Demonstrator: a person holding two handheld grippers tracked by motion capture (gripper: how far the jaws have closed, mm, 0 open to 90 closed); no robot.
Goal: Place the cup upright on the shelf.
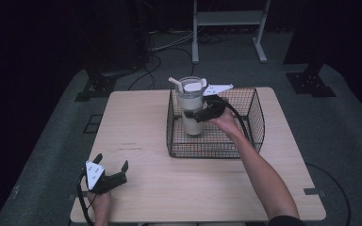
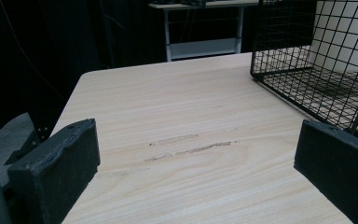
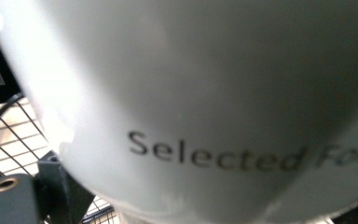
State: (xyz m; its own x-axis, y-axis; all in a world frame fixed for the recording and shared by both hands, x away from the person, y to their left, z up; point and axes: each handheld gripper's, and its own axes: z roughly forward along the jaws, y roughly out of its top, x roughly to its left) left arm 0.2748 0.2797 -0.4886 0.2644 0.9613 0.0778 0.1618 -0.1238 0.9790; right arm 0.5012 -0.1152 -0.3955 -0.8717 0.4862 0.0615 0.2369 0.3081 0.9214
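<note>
A: Two tools are in use. State the left one.

B: Left tool [image 1: 112, 167] sits at the lower left of the high view, over the near left part of the tabletop [image 1: 146, 188]. Its jaws stand wide apart with nothing between them. In the left gripper view only bare wood grain lies between the two black jaws.

A: And the right one?

B: Right tool [image 1: 202, 114] is at the centre of the high view, reached into the black wire basket [image 1: 254, 122]. Its jaws are closed against the sides of a white tumbler [image 1: 192, 106], about mid-height.

A: Position of the tumbler?

B: Upright inside the basket, in its left half, with its top above the basket rim. Whether its base touches the basket floor cannot be told. It carries a clear lid [image 1: 191, 84] and a white straw [image 1: 175, 83] tilted toward the upper left. In the right gripper view the tumbler's white wall [image 3: 214, 93] is very close to the camera, with printed grey lettering reading "Selected".

A: Basket location?

B: On the tabletop, at the far right-of-centre area, well apart from the left tool.
</note>
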